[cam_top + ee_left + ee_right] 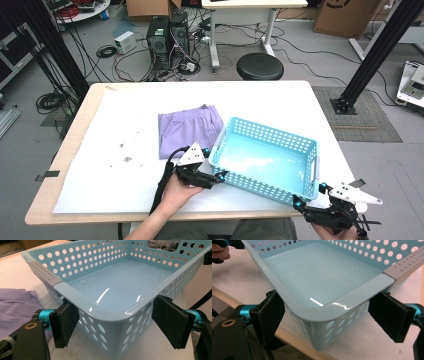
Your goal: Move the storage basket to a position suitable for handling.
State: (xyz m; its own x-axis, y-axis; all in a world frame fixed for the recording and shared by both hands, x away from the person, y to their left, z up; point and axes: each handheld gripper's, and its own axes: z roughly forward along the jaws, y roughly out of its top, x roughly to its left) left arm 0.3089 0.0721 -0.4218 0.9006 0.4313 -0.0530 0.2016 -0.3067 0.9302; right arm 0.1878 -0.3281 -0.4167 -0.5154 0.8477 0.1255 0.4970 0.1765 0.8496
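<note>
Both grippers spread wide at the near corners of an empty perforated basket.

Left gripper (pixel 220 176) and right gripper (pixel 298 201) open, jaws straddling corners of the blue basket (pixel 250 165), lower right of the high view. Probably light, stiff, glossy and slippery; best pinched on the rolled rim. Purple cloth (pixel 187 129) just beside, upper left; table edge (pixel 150 216) close below; open room beyond.

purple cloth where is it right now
In the high view the folded purple cloth lies flat on the table, just left of the blue basket and beyond the left gripper.
</note>
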